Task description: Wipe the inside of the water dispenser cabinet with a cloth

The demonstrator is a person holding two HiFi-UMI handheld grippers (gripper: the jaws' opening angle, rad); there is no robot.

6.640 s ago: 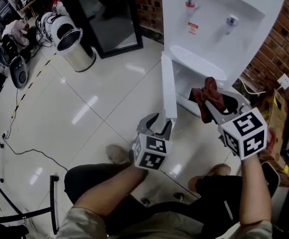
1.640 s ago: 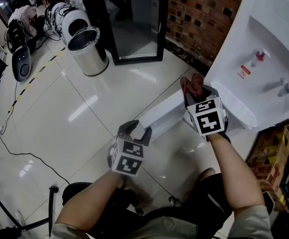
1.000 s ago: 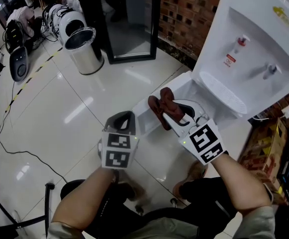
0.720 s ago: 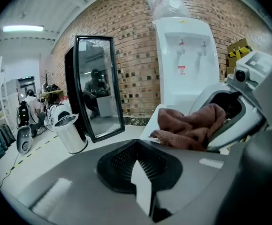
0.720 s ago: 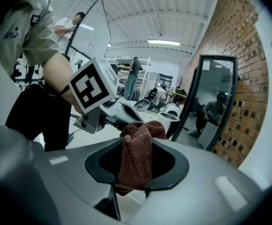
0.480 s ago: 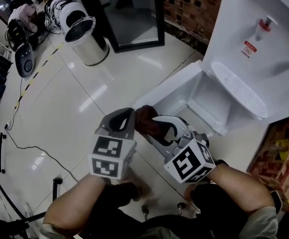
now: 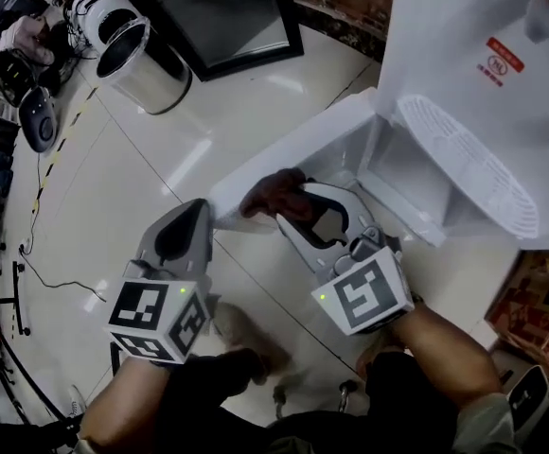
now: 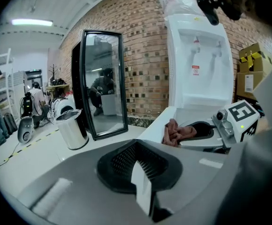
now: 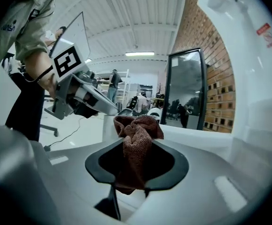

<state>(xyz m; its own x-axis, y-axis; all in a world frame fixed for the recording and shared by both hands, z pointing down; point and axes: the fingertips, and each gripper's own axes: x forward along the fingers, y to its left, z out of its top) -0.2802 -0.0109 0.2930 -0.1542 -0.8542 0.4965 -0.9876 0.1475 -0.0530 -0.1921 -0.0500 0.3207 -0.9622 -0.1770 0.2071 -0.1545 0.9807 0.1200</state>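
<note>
Right gripper (image 7: 298,206) squeezes the brown cloth (image 7: 270,195) tight between its jaws. The bunched cloth is right by the far edge of the open cabinet door (image 7: 293,149). The inside of the cabinet (image 7: 393,173) lies further in, to the right in the head view (under the drip tray (image 7: 469,164)), so this hand is nearer. Left gripper (image 7: 197,214) is closed on nothing, just beside the door's corner.

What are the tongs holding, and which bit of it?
The right tongs pinch the brown cloth around its bunched middle, and its top pokes out. The left tongs are shut and empty.
</note>
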